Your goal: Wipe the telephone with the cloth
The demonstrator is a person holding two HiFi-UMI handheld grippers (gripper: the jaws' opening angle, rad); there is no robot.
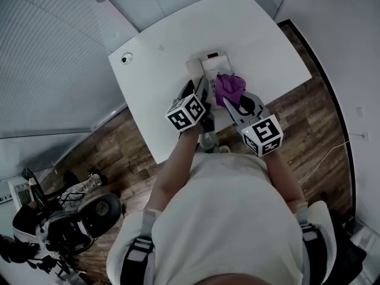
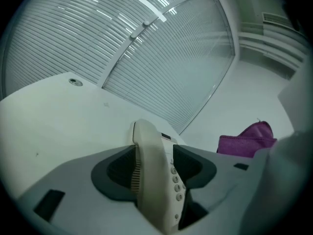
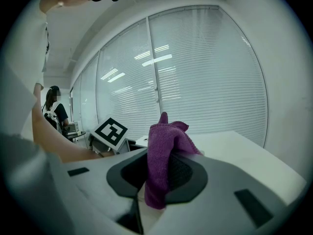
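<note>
The cream telephone base [image 1: 212, 66] sits on the white table [image 1: 160, 82]. Its handset [image 2: 155, 180], with a row of small buttons, stands between the jaws of my left gripper [image 2: 154, 168], which is shut on it. My right gripper [image 3: 159, 173] is shut on a purple cloth [image 3: 164, 160] that bunches up above the jaws. In the head view the cloth [image 1: 229, 86] hangs just over the phone's right side, with the right gripper [image 1: 237, 104] beside the left gripper [image 1: 200, 103]. The left gripper view shows the cloth [image 2: 247, 140] to the right.
A round grommet [image 1: 126, 57] sits near the table's left corner. Slatted blinds [image 2: 161, 58] rise behind the table. The table's near edge [image 1: 155, 153] drops to wood floor, where a chair and gear [image 1: 71, 218] stand at lower left. A person [image 3: 55, 109] stands far off.
</note>
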